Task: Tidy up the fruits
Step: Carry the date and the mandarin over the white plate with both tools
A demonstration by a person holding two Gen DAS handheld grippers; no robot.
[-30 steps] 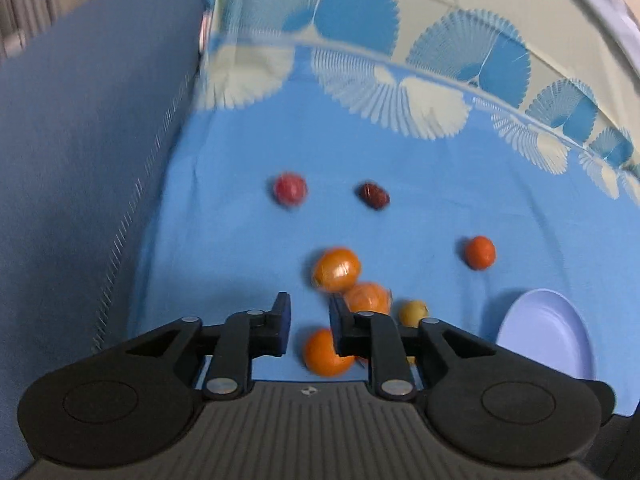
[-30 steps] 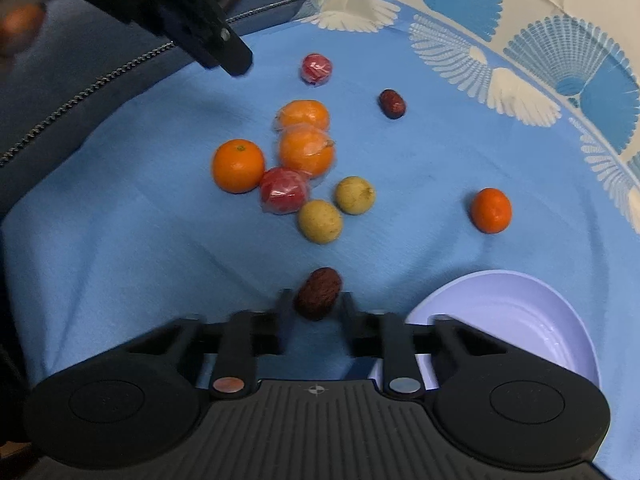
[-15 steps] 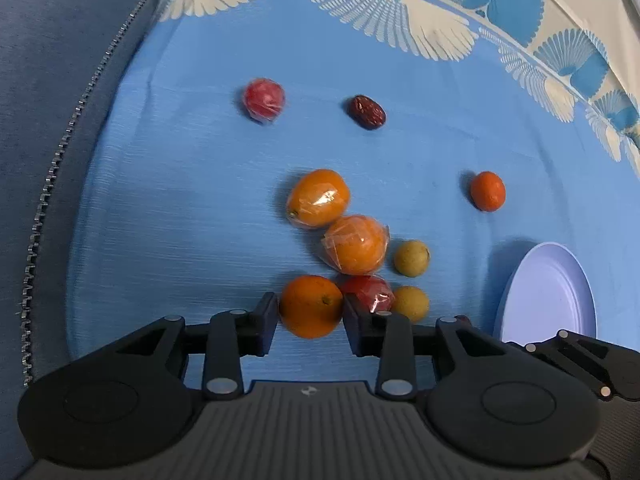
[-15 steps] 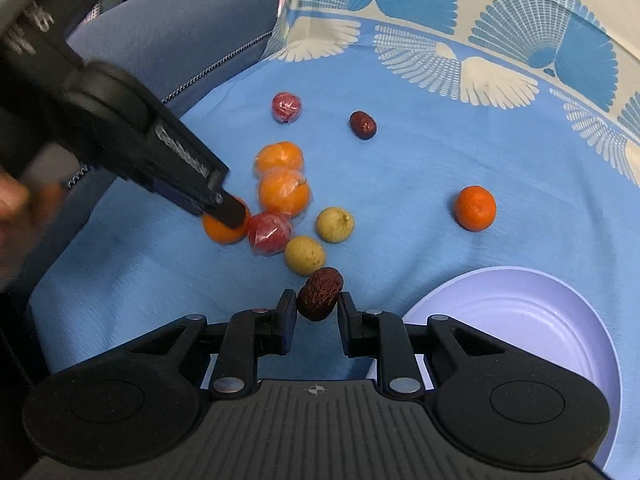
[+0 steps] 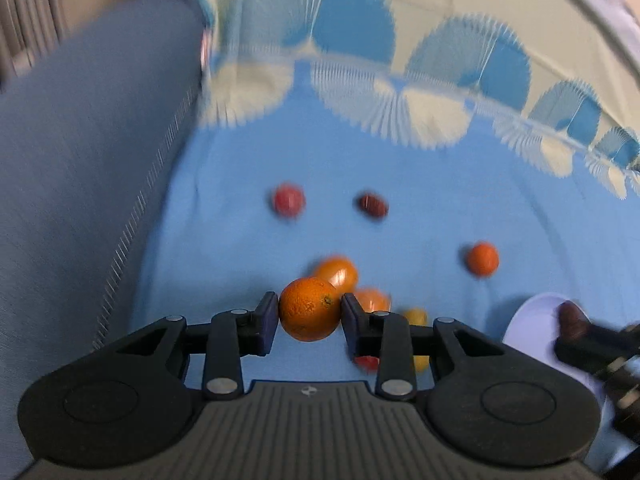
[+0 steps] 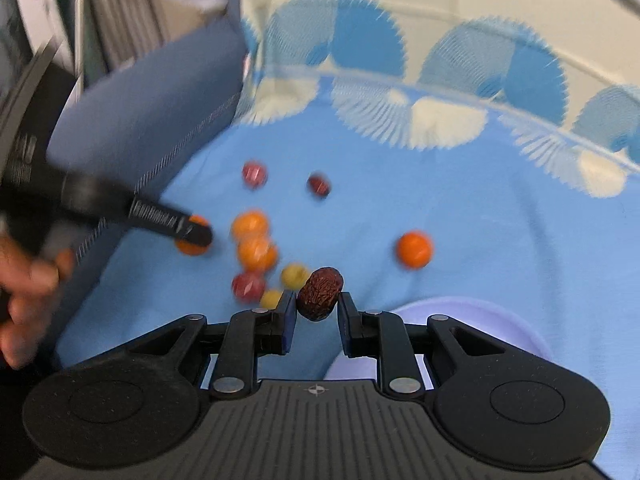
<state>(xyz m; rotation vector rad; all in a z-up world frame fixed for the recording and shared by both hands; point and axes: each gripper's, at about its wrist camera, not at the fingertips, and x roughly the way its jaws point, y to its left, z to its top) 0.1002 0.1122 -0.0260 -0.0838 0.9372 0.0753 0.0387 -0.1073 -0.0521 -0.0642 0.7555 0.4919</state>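
My left gripper [image 5: 309, 316] is shut on an orange [image 5: 309, 308] and holds it above the blue cloth. My right gripper [image 6: 318, 307] is shut on a wrinkled dark red date [image 6: 320, 293], held at the near-left rim of the lilac plate [image 6: 480, 320]; the plate also shows in the left wrist view [image 5: 532, 320]. On the cloth lie two wrapped oranges [image 6: 252, 240], a wrapped red fruit [image 6: 248, 286], two small yellow fruits [image 6: 295, 275], a small orange [image 6: 415, 249], another red fruit [image 6: 254, 174] and another date [image 6: 319, 185].
A blue sofa cushion [image 5: 80, 180] rises along the left of the cloth. A cream and blue fan-pattern border [image 5: 360, 80] runs across the back. The person's hand [image 6: 24, 280] holds the left gripper at the left of the right wrist view.
My left gripper closed on the orange and lifted it off the cloth. My right gripper rose with the date and moved toward the plate. Both views are now blurred by motion.
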